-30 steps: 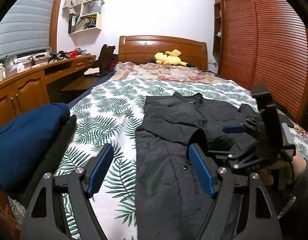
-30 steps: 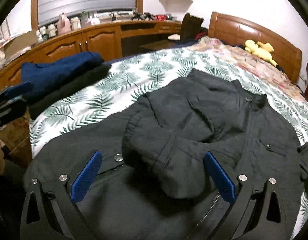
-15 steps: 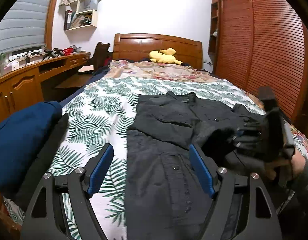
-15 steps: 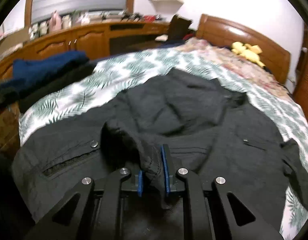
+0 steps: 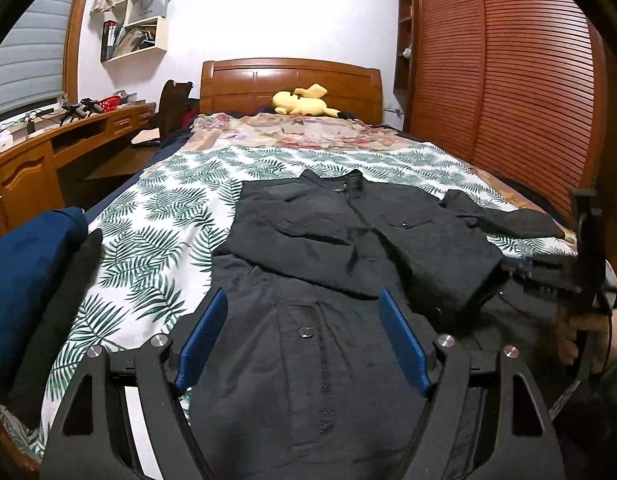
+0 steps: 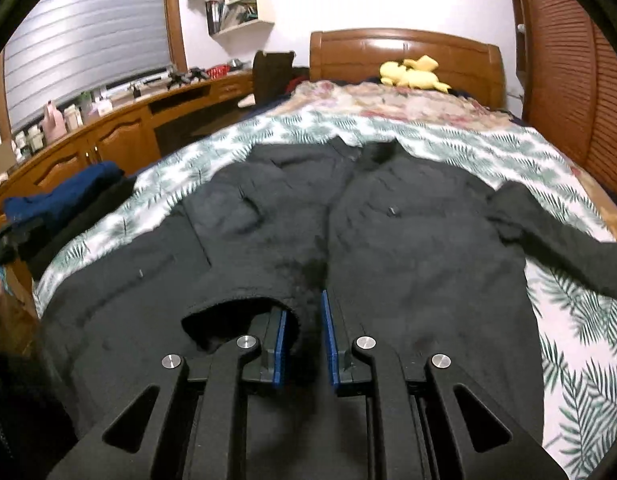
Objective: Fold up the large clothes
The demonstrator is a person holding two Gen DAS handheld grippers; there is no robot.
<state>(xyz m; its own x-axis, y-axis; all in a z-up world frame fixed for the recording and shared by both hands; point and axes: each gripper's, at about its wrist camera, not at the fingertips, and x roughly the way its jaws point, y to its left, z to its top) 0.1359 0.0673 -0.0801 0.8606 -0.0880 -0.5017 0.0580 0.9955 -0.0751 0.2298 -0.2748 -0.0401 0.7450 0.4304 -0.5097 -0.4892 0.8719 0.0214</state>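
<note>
A black jacket (image 5: 348,232) lies front up on the leaf-print bedspread (image 5: 156,220), collar toward the headboard. One sleeve (image 6: 248,280) is folded across its chest. My right gripper (image 6: 304,308) pinches that sleeve's cuff between its blue pads; the jaws are opening slightly with the cloth still pressed between them. In the left wrist view the right gripper (image 5: 508,268) sits at the jacket's right side, held by a hand. My left gripper (image 5: 302,304) hovers open over the jacket's lower front, nothing between its fingers. The other sleeve (image 6: 568,240) stretches out to the right.
A folded blue garment (image 5: 28,272) and a dark one beside it lie at the bed's near left corner. A yellow plush toy (image 5: 304,100) rests by the wooden headboard (image 5: 288,80). A wooden desk (image 5: 48,152) runs along the left, slatted wardrobe doors (image 5: 508,100) along the right.
My right gripper went from wide open around the bunched sleeve to shut on its cuff, then drew it across the jacket toward the right. My left gripper shifted sideways over the jacket, still open.
</note>
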